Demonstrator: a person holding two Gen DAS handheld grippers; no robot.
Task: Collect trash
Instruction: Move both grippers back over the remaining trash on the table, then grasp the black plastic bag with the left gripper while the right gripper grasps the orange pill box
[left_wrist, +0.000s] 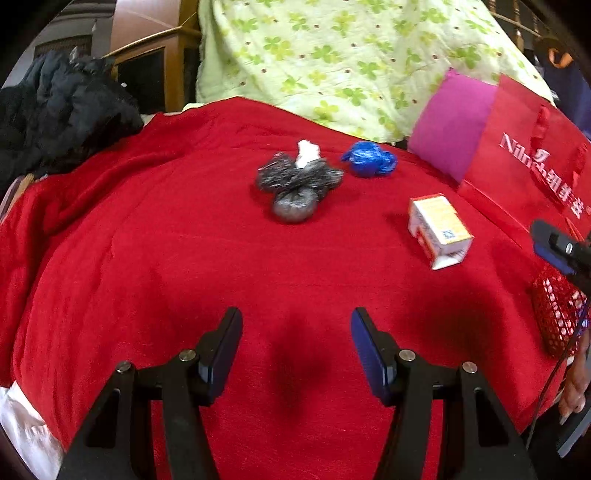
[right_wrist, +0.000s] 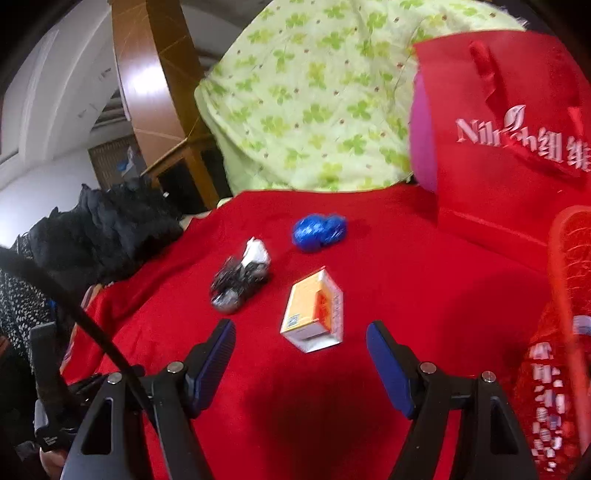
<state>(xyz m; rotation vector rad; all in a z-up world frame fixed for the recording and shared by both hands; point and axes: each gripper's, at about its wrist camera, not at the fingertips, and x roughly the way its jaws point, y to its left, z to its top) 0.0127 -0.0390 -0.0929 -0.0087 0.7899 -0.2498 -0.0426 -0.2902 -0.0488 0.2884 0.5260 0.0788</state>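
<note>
On a red blanket (left_wrist: 184, 258) lie a crumpled grey-black wrapper (left_wrist: 297, 188) with a white paper scrap (left_wrist: 306, 153) on it, a crumpled blue plastic bag (left_wrist: 369, 158) and a small orange-and-white carton (left_wrist: 437, 229). My left gripper (left_wrist: 297, 350) hovers open over bare blanket, well short of the wrapper. My right gripper (right_wrist: 301, 363) is open too, its fingers either side of the near end of the carton (right_wrist: 314, 312) without touching it. The wrapper (right_wrist: 236, 282) and blue bag (right_wrist: 319, 230) lie beyond. A red mesh basket (right_wrist: 569, 295) stands at the right.
A red paper gift bag (left_wrist: 524, 155) and a magenta cushion (left_wrist: 450, 122) stand at the back right. A green clover-print quilt (left_wrist: 332, 55) is heaped behind. A black jacket (left_wrist: 62, 107) lies at the left. The red mesh basket (left_wrist: 557, 314) sits at the blanket's right edge.
</note>
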